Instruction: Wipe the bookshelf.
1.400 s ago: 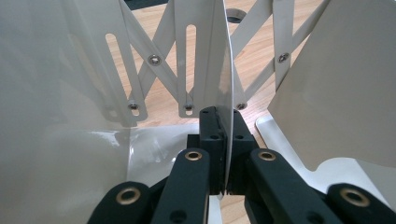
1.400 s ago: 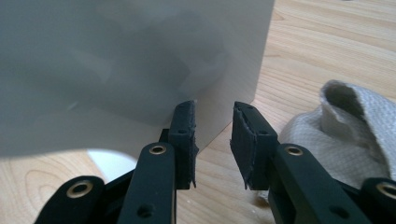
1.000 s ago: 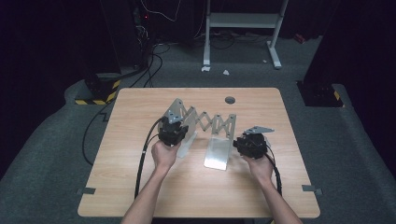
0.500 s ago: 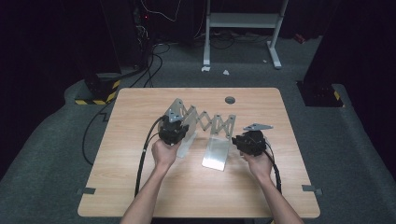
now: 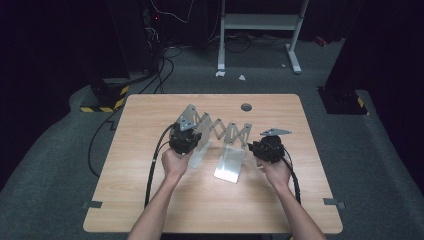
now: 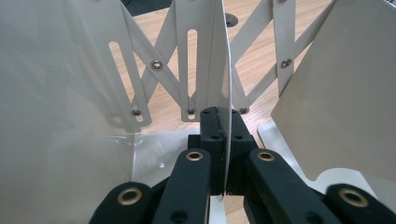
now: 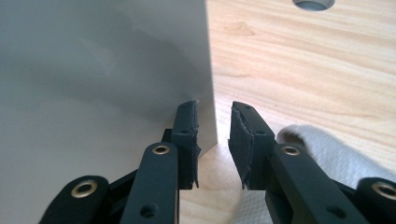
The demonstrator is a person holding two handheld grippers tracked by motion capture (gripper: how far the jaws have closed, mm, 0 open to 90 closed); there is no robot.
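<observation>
The rack's right panel (image 5: pixel 231 161) swung nearer; left hand-held gripper (image 5: pixel 184 140) clamps it, right hand-held gripper (image 5: pixel 266 148) gapes.

Both grippers are showing black bodies: the left gripper (image 5: pixel 185 138) and the right gripper (image 5: pixel 266 148) are each wearing a grey 3-cornered plate on top and trailing 1 thick black cable. Their 2 jaws are displaying brass-ringed pivots, small screws and flat black pads (image 7: pixel 242 135). The forearms are showing no sleeves.
</observation>
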